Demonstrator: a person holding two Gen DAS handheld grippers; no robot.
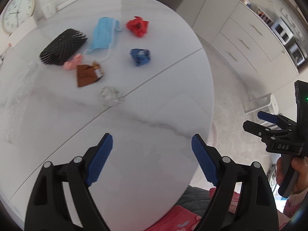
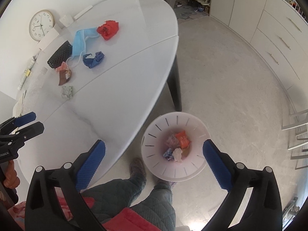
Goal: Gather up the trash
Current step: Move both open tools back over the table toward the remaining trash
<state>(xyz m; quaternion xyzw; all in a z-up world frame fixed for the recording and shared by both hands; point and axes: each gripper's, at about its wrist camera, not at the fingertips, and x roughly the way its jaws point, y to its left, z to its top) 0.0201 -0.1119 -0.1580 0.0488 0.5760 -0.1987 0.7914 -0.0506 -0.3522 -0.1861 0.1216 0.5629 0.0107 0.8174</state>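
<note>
**Blue pads spread wide over the bin, litter left on the table**

Blue ribbed pads on black fingers stand far apart on the right gripper (image 2: 154, 161), with nothing between them; it hangs above a pale, slotted plastic bin (image 2: 154, 165) on the floor just beside the table edge. Inside the bin lie an orange wrapper (image 2: 182, 139), a pinkish crumpled piece (image 2: 171, 141), a blue-and-white scrap (image 2: 167, 153) and a white wad (image 2: 178, 154), all at the bottom, touching one another. A person's quilted trouser legs and slippers stand right next to the bin.

The left gripper (image 1: 152, 158) is likewise spread with nothing in its jaws, poised over the near edge of the white marble-look table (image 1: 154, 115).

Farther out on the table the remaining trash sits in a loose group: a crumpled white paper ball (image 1: 110, 97) nearest, then a brown wrapper (image 1: 87, 75) touching a pink scrap (image 1: 72, 63), a black foam net sleeve (image 1: 62, 47), a light blue face mask (image 1: 103, 34), a blue crumpled wrapper (image 1: 140, 56) and a red crumpled wrapper (image 1: 137, 26). A round clock (image 1: 18, 12) leans at the far side.
</note>
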